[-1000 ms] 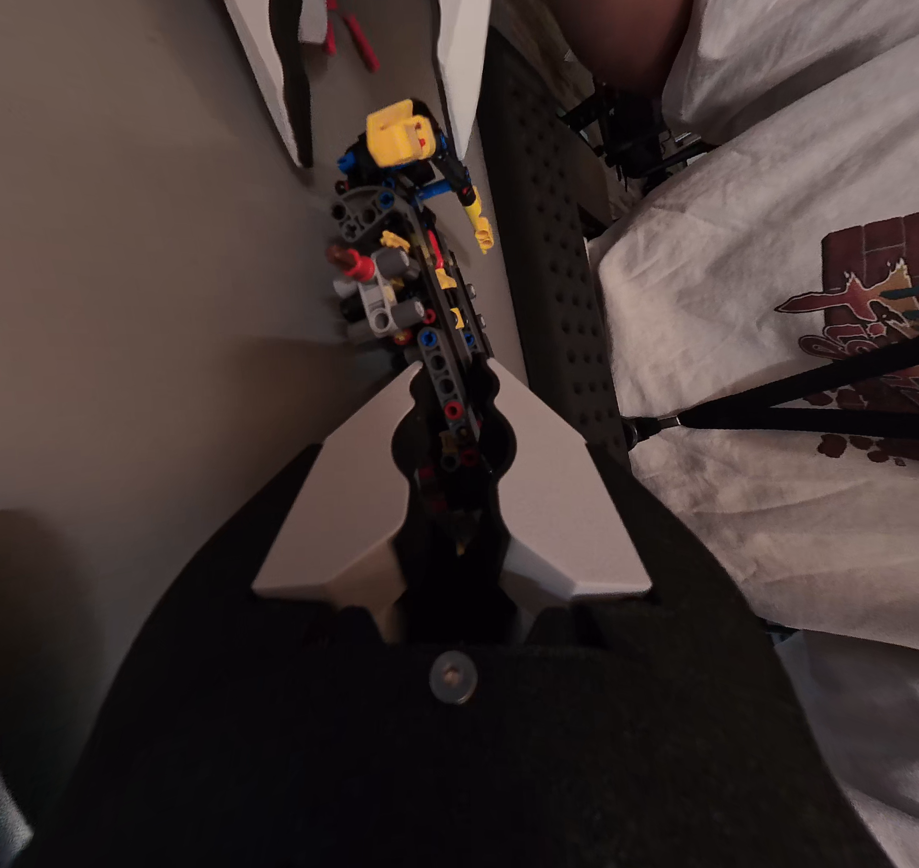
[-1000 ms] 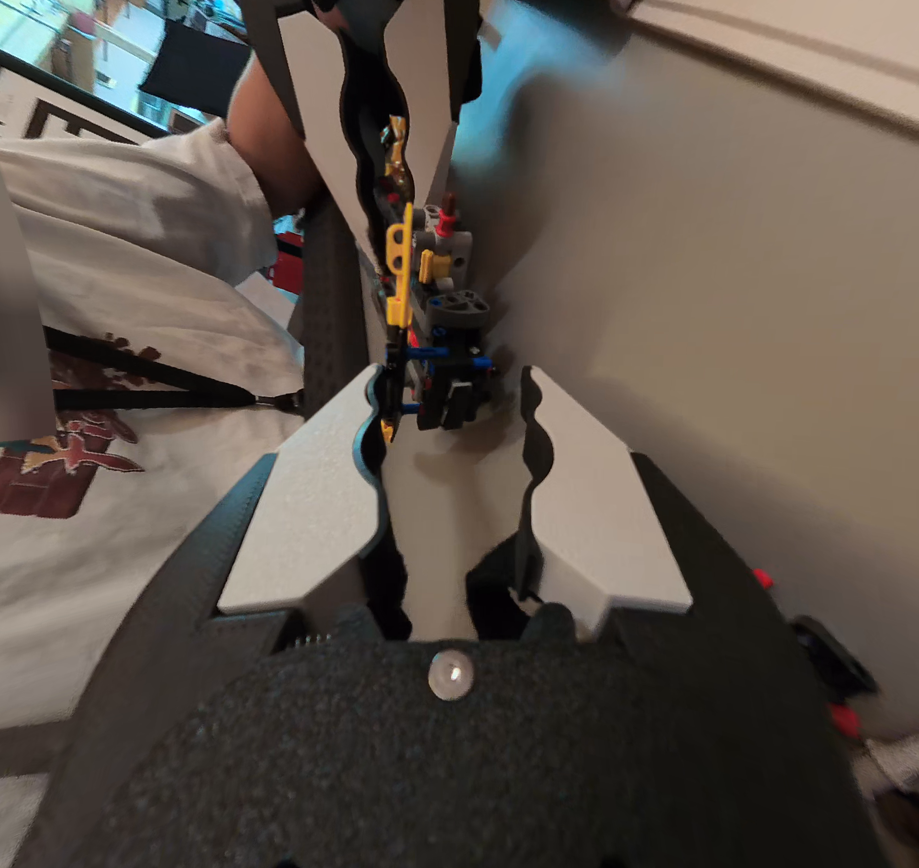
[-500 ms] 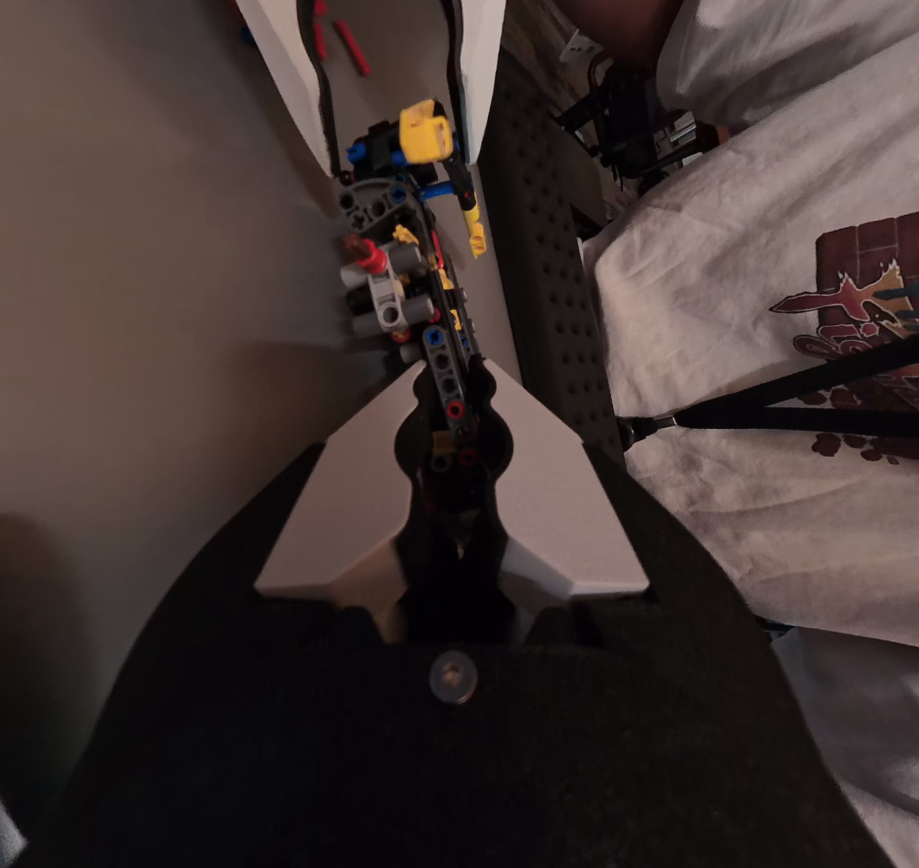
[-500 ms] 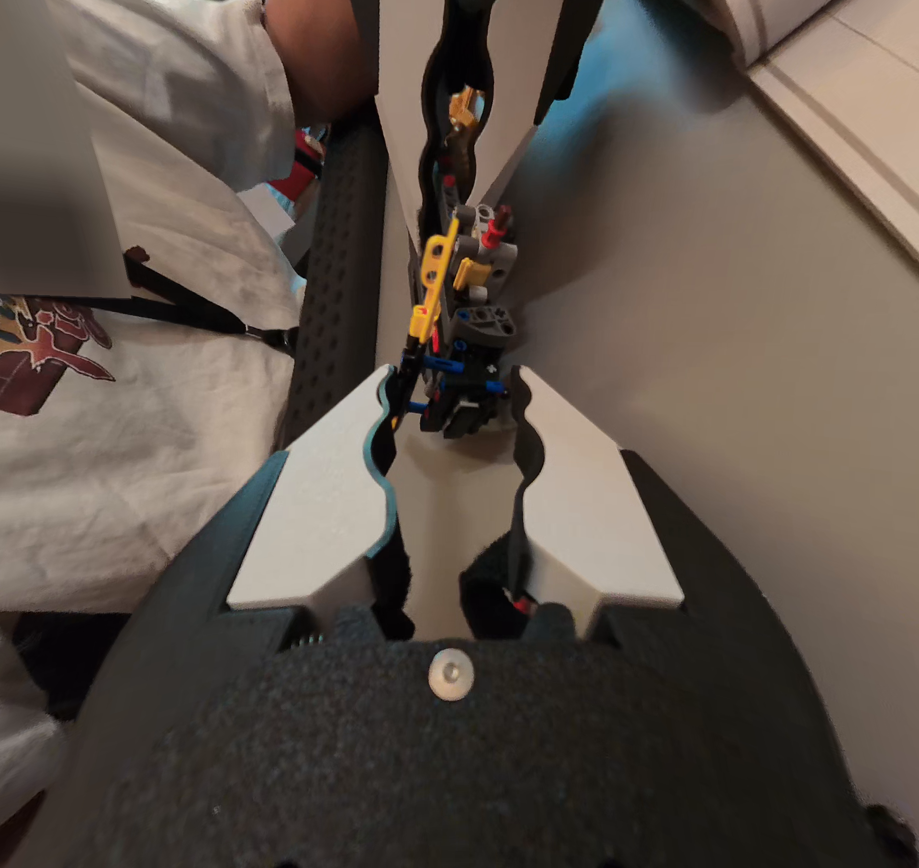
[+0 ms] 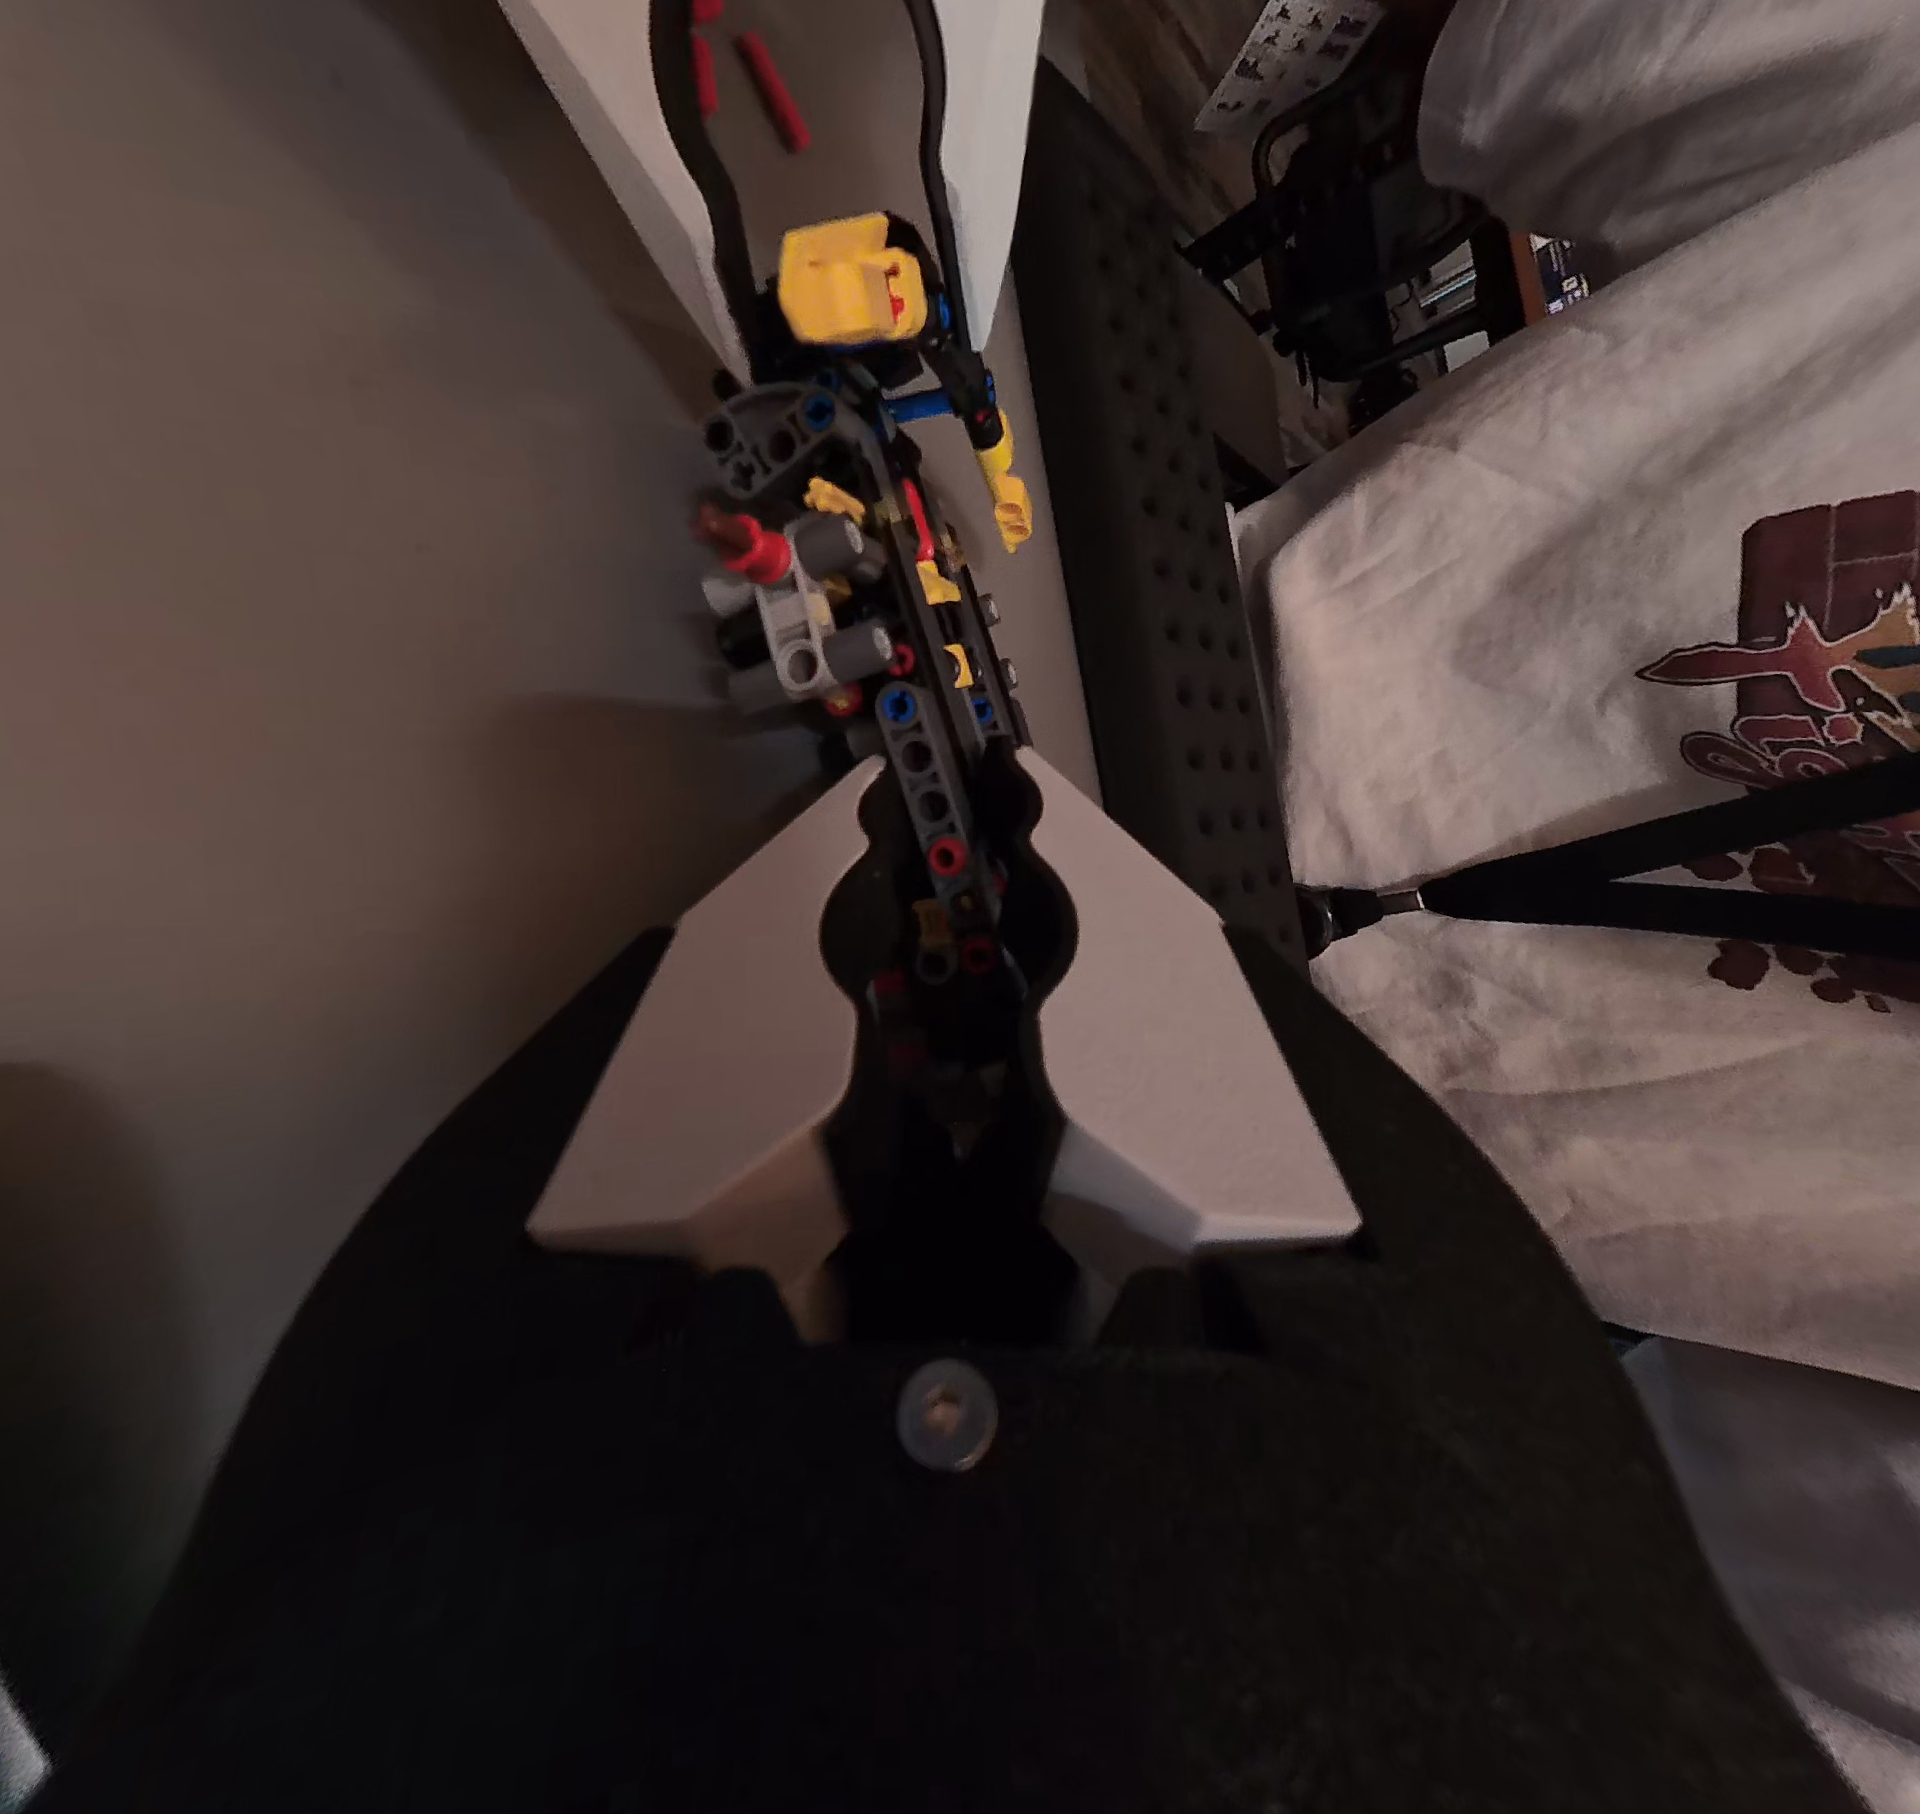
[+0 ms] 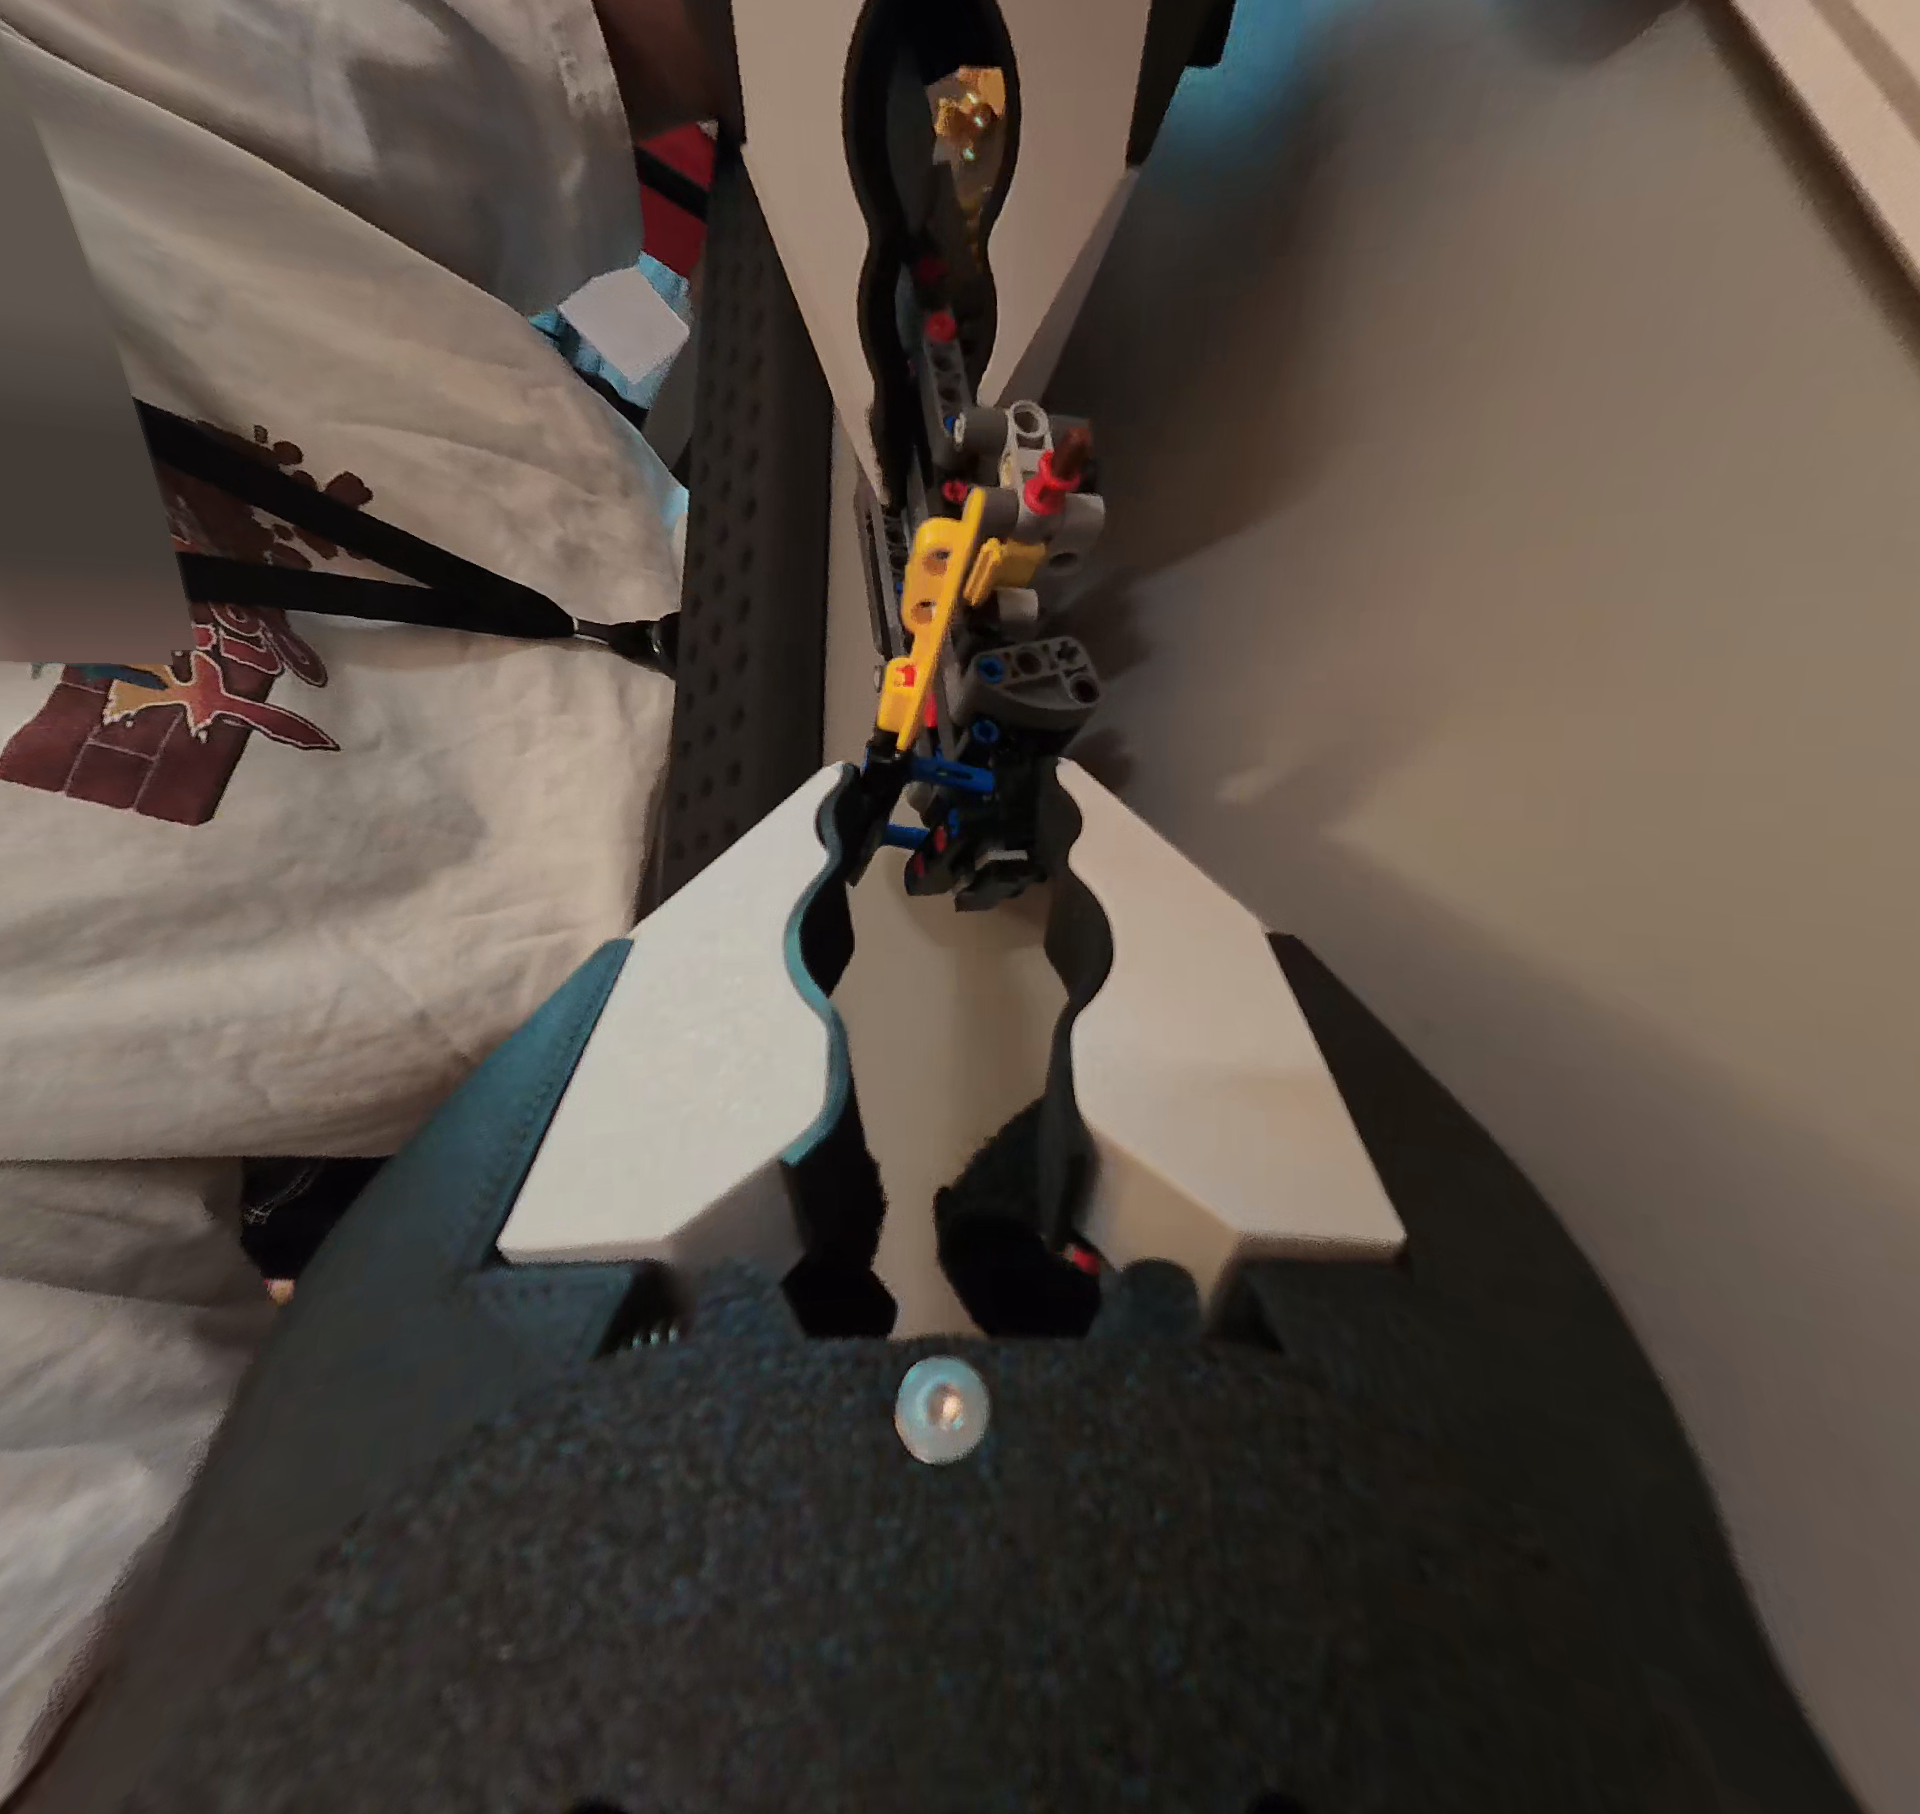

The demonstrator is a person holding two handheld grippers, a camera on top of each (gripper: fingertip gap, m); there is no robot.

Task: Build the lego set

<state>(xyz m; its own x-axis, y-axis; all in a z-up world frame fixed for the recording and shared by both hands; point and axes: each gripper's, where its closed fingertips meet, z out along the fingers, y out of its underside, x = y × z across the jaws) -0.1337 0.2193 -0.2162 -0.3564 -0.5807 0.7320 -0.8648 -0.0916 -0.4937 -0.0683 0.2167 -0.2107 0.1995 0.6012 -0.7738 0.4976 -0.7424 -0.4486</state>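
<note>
**Both grippers on the lego model, right closing on its far end**

Left wrist view: left gripper (image 5: 951, 808) is clamped on the near end of the lego model (image 5: 883, 559), a long dark perforated beam pinched between the white fingers (image 5: 1132, 985). Model is held just above or on the grey table (image 5: 260, 517); can't tell if it touches. Long axis runs straight away from this camera, tilted slightly left toward the top of frame. Far end carries a yellow block (image 5: 847, 294), a yellow link (image 5: 1003, 481) hanging off to the right, grey connectors and a red pin (image 5: 753, 549) sticking out left. The right gripper (image 5: 831, 310) comes in from the top, its fingers either side of the yellow block end. Loose red pins (image 5: 769, 91) lie on the table beyond. Person's white shirt (image 5: 1558, 725) at right.

Right wrist view: right gripper (image 6: 951, 798) has its jaws parted but narrow, tips flanking the black and blue end of the lego model (image 6: 987, 642); pads look at or near contact, not clearly clamped. Model's axis points away toward the left gripper (image 6: 935, 382), yellow link (image 6: 930, 611) on the left side.

Doing it well, my read: keep the left grip firm as the anchor, keep both grippers in line with the beam, close the right on the solid block and not on the thin blue pins or the loose yellow link, push along the axis, no twist.
</note>
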